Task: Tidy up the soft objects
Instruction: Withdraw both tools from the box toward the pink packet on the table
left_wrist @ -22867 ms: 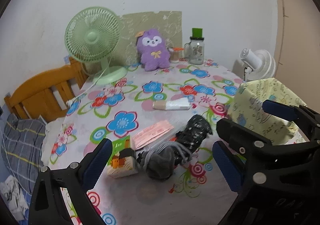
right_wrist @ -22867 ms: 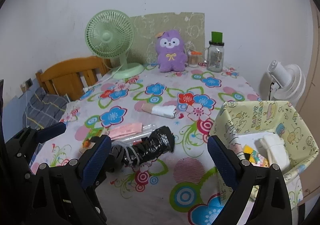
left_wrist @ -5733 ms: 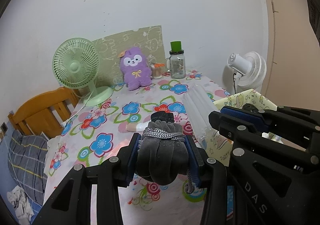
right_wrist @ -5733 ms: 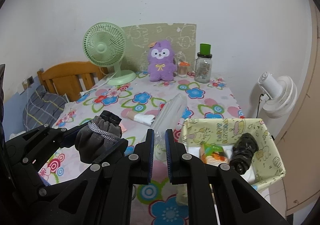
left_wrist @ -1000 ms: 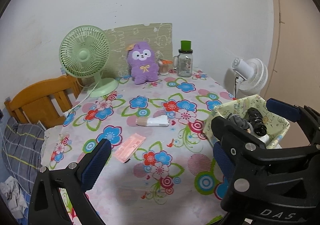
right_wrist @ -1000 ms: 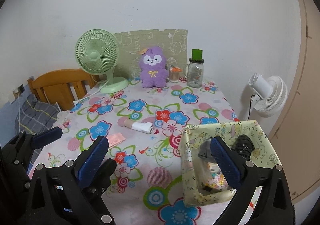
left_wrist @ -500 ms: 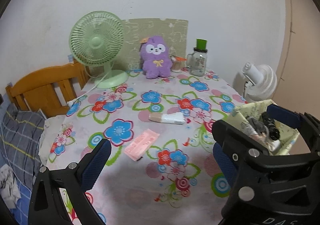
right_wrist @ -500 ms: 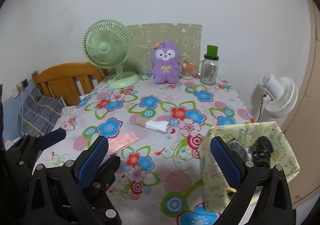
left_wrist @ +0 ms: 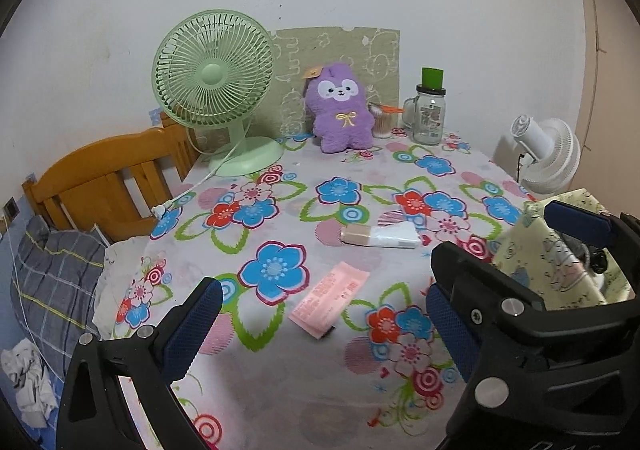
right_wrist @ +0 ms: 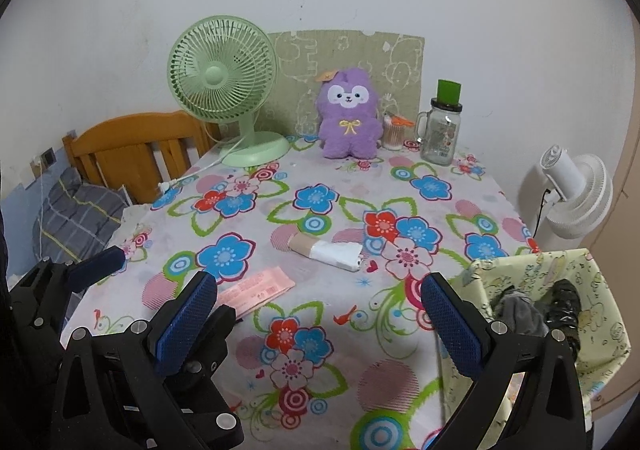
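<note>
White plaster wall backs a table covered with a flower-printed white cloth (right_wrist: 320,370), whose near and middle stretch lies open apart from a flat pink paper packet (right_wrist: 256,292) near the front left and a beige-and-white wrapped roll (right_wrist: 328,250) at the centre; the left edge drops to an orange wooden chair back (right_wrist: 132,146) and a grey plaid cushion (right_wrist: 76,210). Along the far edge stand a pale green desk fan (right_wrist: 224,90), a purple plush animal with a yellow bow (right_wrist: 352,114) and a glass mug jar with a green lid (right_wrist: 442,130), with a white standing fan (right_wrist: 576,194) beyond the right edge. At the right front corner sits a soft yellow-green printed fabric basket (right_wrist: 600,310) holding a grey knitted bundle (right_wrist: 520,314) and a black crinkled bundle (right_wrist: 564,306) side by side. Both the left gripper (left_wrist: 320,326) and right gripper (right_wrist: 316,326) hover over the near cloth with jaws spread wide, gripping nothing
</note>
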The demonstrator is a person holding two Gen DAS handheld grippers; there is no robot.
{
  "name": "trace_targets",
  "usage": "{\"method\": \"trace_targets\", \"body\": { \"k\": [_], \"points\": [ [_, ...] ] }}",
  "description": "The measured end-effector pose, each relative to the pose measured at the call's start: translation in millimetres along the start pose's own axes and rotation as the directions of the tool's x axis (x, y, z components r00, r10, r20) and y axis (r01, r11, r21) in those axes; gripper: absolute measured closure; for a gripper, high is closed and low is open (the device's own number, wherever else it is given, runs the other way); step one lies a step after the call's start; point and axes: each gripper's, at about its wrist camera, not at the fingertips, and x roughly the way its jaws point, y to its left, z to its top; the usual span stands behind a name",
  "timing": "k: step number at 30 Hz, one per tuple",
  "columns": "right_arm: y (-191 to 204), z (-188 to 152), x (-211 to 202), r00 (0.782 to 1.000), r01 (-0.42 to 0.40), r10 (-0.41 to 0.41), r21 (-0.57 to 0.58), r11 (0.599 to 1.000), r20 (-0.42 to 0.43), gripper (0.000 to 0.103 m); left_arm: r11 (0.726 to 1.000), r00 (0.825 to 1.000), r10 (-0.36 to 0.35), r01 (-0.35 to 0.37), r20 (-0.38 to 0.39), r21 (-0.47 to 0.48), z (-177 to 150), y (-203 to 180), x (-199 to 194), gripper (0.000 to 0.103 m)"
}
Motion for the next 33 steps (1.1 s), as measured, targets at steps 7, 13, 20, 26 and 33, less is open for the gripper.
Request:
{"method": "trace_targets", "body": {
  "k": [7, 13, 20, 26, 33],
  "points": [
    [3, 0, 23, 1.000, -0.006, 0.006, -0.003, 1.000, -0.028, 0.000, 1.000, 1.000, 0.012, -0.012, -0.021, 0.026, 0, 5, 22, 0.001],
    [3, -1, 43, 0.999, -0.004, 0.005, 0.003, 1.000, -0.053, 0.000, 0.999, 0.999, -0.006, 0.008, -0.054, 0.038, -2, 5, 40, 0.001],
    [-1, -3, 64, 0.997, -0.008, 0.010, 0.017, 1.000, -0.081, 0.000, 0.994, 0.998, -0.029, 0.035, -0.062, 0.103, -2, 0, 56, 0.004],
    [-1, -1, 79, 0.997, 0.008, -0.006, 0.021, 1.000, -0.074, 0.000, 0.993, 0.988, -0.111, 0.114, -0.105, 0.024, 0, 9, 75, 0.005],
    [-2, -2, 102, 0.996, 0.018, -0.015, 0.035, 0.999, -0.084, 0.000, 0.993, 0.984, -0.117, 0.120, -0.132, 0.017, 0, 11, 95, 0.005]
  ]
}}
